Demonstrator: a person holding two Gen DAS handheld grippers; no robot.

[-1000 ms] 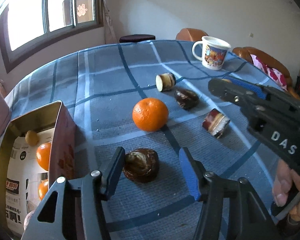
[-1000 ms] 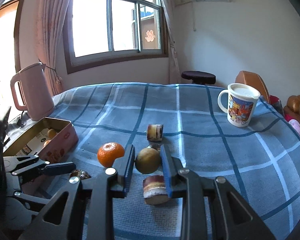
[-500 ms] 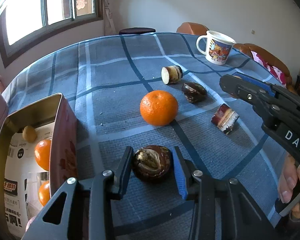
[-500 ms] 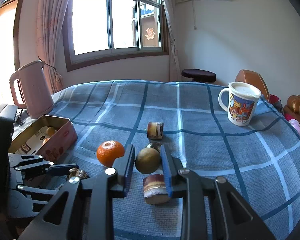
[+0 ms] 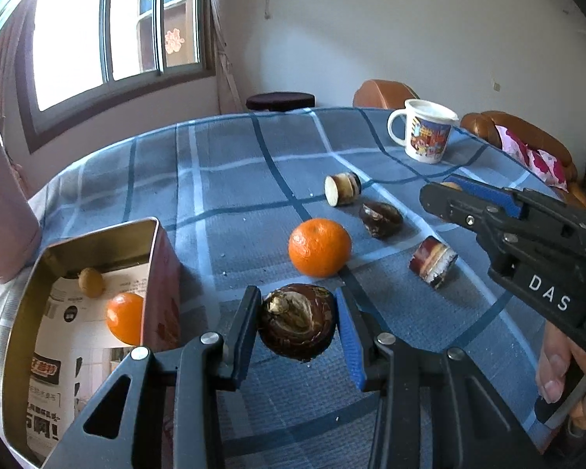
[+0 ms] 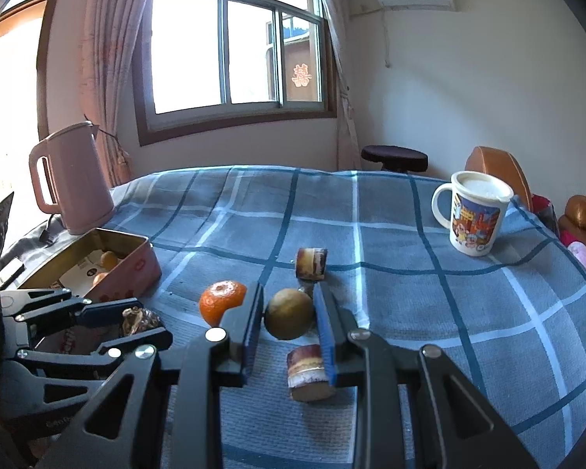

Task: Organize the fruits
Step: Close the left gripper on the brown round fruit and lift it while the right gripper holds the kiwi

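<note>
My left gripper (image 5: pixel 297 324) is shut on a dark brown water chestnut (image 5: pixel 297 326) and holds it just above the blue checked cloth, beside the open tin box (image 5: pixel 158 265). The box holds oranges (image 5: pixel 125 318) and a small brown fruit (image 5: pixel 91 282). My right gripper (image 6: pixel 289 314) is shut on a round olive-brown fruit (image 6: pixel 289 314) and holds it above the cloth. An orange (image 5: pixel 319 247) lies on the cloth, also in the right wrist view (image 6: pixel 220 300). The left gripper shows there too (image 6: pixel 136 322).
Two cut sugarcane pieces (image 5: pixel 343 188) (image 5: pixel 433 266) and another dark chestnut (image 5: pixel 381 219) lie on the cloth. A white printed mug (image 6: pixel 473 214) stands at the back right. A pink kettle (image 6: pixel 72 183) stands behind the box at the left edge. Chairs ring the far side.
My left gripper closed on the water chestnut and lifted it off the cloth. My right gripper kept holding its fruit, nearly still.
</note>
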